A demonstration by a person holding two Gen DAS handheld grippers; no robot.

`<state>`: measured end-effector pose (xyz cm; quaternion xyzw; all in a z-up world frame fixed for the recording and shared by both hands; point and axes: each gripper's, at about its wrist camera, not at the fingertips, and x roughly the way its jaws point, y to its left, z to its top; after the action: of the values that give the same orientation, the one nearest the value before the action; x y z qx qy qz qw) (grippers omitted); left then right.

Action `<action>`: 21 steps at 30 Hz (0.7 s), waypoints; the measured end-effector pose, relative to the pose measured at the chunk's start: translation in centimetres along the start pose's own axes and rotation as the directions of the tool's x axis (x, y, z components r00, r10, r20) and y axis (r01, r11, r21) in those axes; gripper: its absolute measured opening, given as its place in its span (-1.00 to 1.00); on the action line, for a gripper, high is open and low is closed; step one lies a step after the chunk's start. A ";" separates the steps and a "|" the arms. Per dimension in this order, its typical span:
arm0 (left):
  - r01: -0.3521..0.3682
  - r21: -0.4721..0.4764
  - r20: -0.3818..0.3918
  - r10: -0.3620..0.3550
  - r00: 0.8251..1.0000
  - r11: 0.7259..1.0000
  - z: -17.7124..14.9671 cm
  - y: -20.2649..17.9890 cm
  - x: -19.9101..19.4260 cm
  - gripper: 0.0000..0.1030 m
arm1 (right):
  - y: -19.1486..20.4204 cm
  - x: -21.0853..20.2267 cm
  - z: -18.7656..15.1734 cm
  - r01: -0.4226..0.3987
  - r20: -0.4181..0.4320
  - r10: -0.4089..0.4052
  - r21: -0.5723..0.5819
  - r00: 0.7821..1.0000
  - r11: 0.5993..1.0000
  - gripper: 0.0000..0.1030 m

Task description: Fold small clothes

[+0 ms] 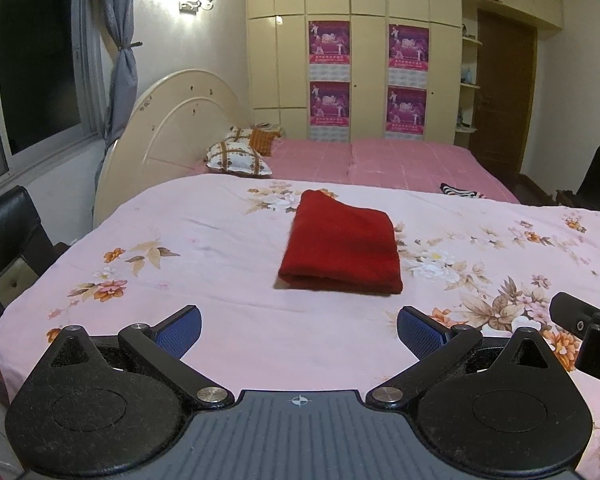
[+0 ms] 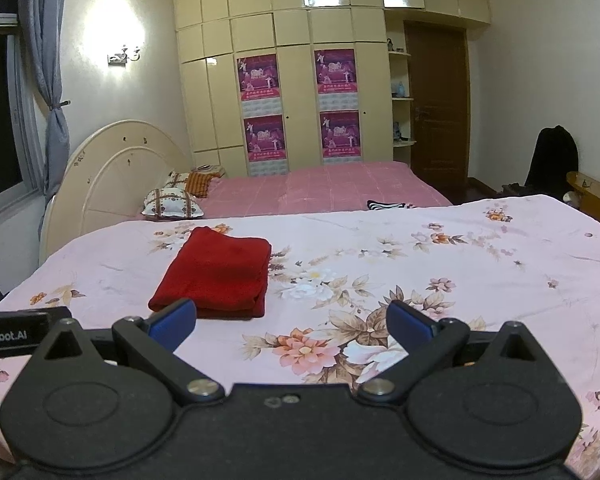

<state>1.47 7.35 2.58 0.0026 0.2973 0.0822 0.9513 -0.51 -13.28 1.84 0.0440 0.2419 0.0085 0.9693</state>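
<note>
One red cloth [image 1: 340,242], folded to a thick rectangle, is seen lying on the floral sheet [image 1: 204,240]. Two grippers are held above the near edge: left gripper [image 1: 299,330] and right gripper [image 2: 291,322], both spread wide, nothing gripped. Two pillows [image 1: 238,156] and four posters [image 1: 329,42] are counted behind.

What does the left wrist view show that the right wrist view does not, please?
Only the left wrist view shows a black padded chair at the left edge. Only the right wrist view shows a wooden furniture piece at the right edge. Both share the folded red cloth on the floral sheet, untouched, with each claw open.
</note>
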 end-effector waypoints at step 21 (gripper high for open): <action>-0.009 0.000 -0.007 0.009 1.000 1.000 -0.1 -0.3 0.7 1.00 | 0.3 0.9 0.0 -0.006 -0.013 0.006 0.002 1.000 1.000 0.97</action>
<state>2.06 7.20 2.12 0.0034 0.3006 0.0864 0.9498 0.25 -12.98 1.48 0.0454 0.2479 0.0115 0.9677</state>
